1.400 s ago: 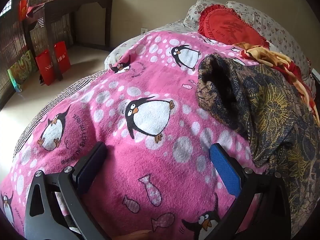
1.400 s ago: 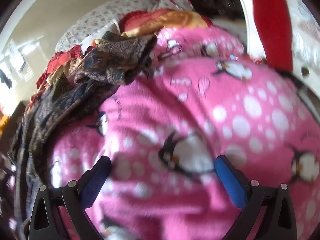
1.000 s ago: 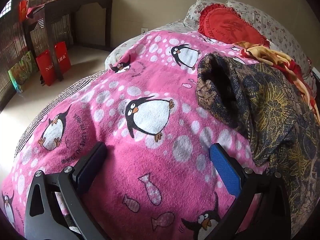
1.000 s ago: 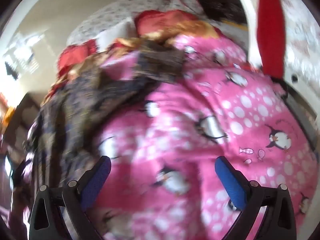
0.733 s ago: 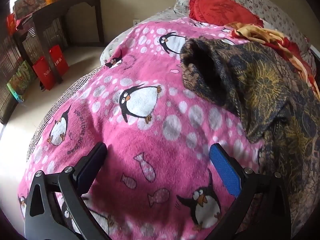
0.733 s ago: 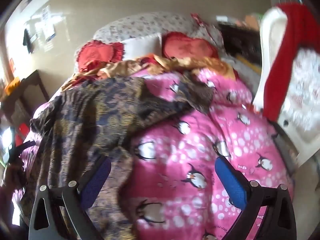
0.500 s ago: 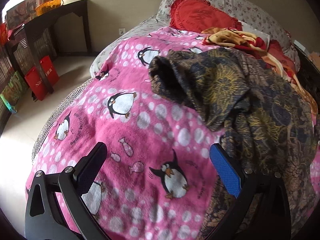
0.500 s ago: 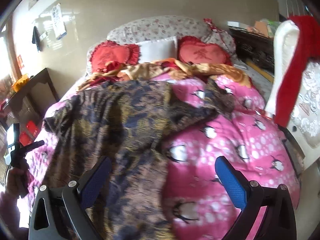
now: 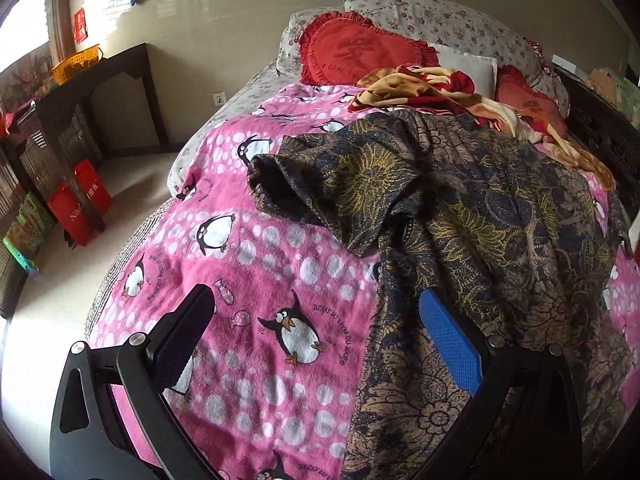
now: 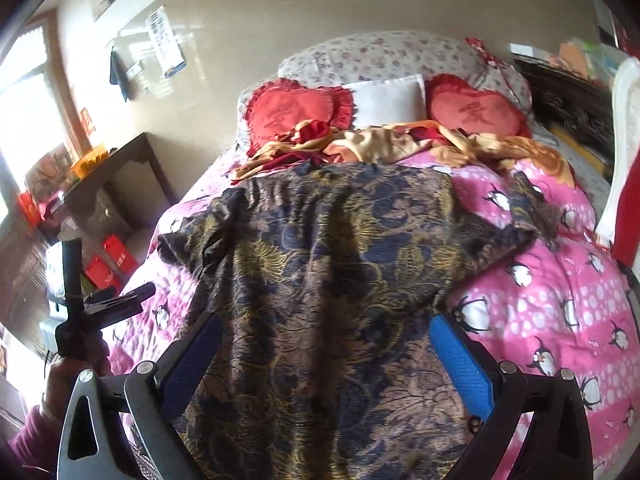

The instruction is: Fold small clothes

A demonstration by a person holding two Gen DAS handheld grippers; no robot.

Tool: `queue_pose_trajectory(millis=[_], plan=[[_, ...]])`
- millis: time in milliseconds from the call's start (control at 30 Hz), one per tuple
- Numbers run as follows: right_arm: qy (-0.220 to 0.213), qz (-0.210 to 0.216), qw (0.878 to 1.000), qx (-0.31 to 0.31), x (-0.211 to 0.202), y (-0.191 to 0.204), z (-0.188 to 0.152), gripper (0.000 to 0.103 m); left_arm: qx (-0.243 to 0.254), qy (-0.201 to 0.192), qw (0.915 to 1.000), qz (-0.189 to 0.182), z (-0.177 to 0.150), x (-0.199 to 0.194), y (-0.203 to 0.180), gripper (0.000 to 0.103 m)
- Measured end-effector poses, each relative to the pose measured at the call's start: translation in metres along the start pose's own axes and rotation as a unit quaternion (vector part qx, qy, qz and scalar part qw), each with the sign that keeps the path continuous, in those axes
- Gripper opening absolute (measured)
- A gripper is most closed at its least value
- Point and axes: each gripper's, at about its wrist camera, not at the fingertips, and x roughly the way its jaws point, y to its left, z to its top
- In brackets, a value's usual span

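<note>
Dark floral garment (image 10: 328,280) spread on bed (image 10: 560,304), long axis 6-to-12 — dead ahead of right gripper (image 10: 326,364), at 2 o'clock from left gripper (image 9: 316,340). Both jaws apart, empty.

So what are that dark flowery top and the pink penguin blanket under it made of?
The dark flowery top looks like a thin, soft woven or knit cloth: it drapes in loose folds, matte with a printed gold pattern. The pink penguin blanket seems to be fleece or flannel, judging by its fuzzy, napped surface.
</note>
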Motion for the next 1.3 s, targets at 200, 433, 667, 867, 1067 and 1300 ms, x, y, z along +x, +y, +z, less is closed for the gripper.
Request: queue_pose_trajectory(millis=[200, 433, 667, 867, 1067, 1300], plan=[[0.001, 0.014, 1.0, -0.026, 0.006, 0.028, 0.006, 0.103, 0.006, -0.009, 0.9999, -0.005, 0.001, -0.009, -0.007, 0.103], [-0.015, 0.041, 0.998, -0.047, 0.006, 0.064, 0.035, 0.103, 0.016, -0.02, 0.9997, -0.001, 0.001, -0.017, -0.009, 0.103], [-0.015, 0.058, 0.994, -0.092, 0.027, 0.1, 0.043, 0.103, 0.009, -0.017, 0.9998, 0.004, 0.001, -0.016, 0.001, 0.103], [-0.002, 0.082, 0.992, -0.098, 0.048, 0.113, 0.038, 0.103, 0.007, -0.011, 0.9999, 0.01, 0.0, -0.008, 0.006, 0.103], [0.008, 0.064, 0.992, -0.108, 0.066, 0.115, 0.038, 0.103, 0.0, -0.001, 1.0, 0.008, 0.001, 0.001, 0.008, 0.103], [0.009, 0.005, 0.995, -0.101, 0.078, 0.102, 0.035, 0.103, 0.013, -0.002, 0.9999, 0.005, 0.002, 0.003, -0.002, 0.103]])
